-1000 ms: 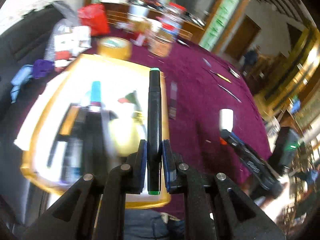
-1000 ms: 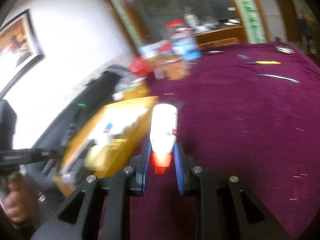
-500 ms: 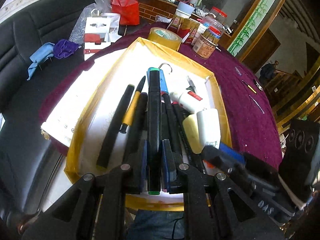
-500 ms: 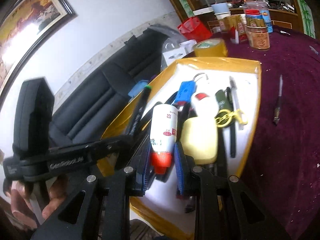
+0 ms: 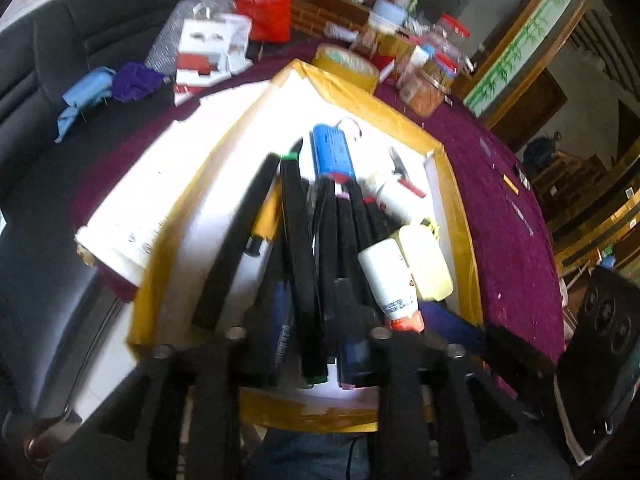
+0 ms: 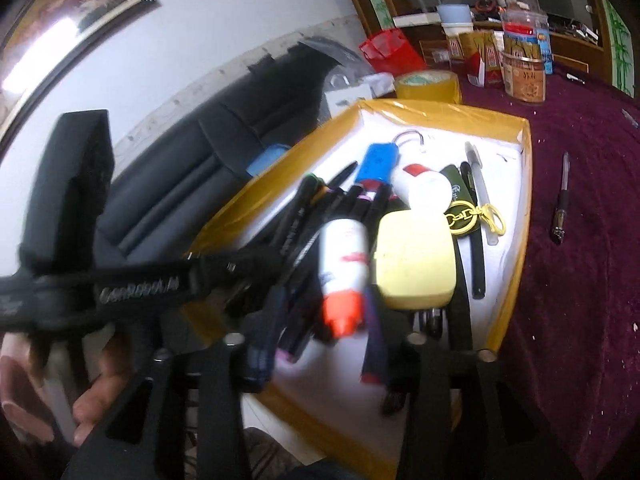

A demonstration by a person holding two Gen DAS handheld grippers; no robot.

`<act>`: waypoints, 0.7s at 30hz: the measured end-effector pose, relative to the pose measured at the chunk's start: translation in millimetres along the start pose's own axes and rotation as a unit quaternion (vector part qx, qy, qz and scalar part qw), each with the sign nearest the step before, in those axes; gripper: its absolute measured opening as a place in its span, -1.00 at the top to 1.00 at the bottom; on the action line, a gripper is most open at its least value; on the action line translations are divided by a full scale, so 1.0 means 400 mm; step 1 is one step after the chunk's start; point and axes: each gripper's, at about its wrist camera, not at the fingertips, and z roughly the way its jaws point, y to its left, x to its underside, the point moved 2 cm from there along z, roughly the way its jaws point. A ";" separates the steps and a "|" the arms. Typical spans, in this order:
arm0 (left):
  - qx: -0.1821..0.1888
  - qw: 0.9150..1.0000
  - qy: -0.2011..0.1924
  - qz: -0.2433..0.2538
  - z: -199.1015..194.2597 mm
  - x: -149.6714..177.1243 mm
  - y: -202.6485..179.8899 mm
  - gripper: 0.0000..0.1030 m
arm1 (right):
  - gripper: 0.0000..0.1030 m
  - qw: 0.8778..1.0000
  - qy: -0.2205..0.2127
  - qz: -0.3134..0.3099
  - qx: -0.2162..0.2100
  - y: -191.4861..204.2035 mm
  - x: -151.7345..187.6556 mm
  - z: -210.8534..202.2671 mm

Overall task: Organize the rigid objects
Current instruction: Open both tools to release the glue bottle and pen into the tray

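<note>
As both sets of jaws open apart, the rigid black marker (image 5: pixel 298 256) and the light, slick glue bottle (image 6: pixel 345 264) between them lie free; regrip mid-barrel.

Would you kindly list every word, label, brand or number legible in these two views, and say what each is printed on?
"GenRobot.AI", a little blurred: on the side of the left gripper seen in the right wrist view.
White bottle with orange cap: red and dark print, too blurred to read.
Yellow keyring tag: outlined letters, not legible.
Brown jar: label too small to read.
Tape roll: green print, unreadable.
</note>
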 end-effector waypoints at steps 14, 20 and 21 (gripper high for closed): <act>-0.118 0.986 -0.090 0.079 -0.098 0.074 -0.117 -0.16 | 0.12 0.998 -0.016 0.027 0.055 -0.031 0.039 -0.109; -0.146 0.980 -0.091 0.101 -0.111 0.090 -0.170 -0.18 | 0.00 0.997 -0.028 0.015 0.068 -0.042 0.053 -0.156; -0.146 0.980 -0.091 0.101 -0.111 0.092 -0.175 -0.19 | 0.00 0.997 -0.029 0.017 0.068 -0.045 0.057 -0.162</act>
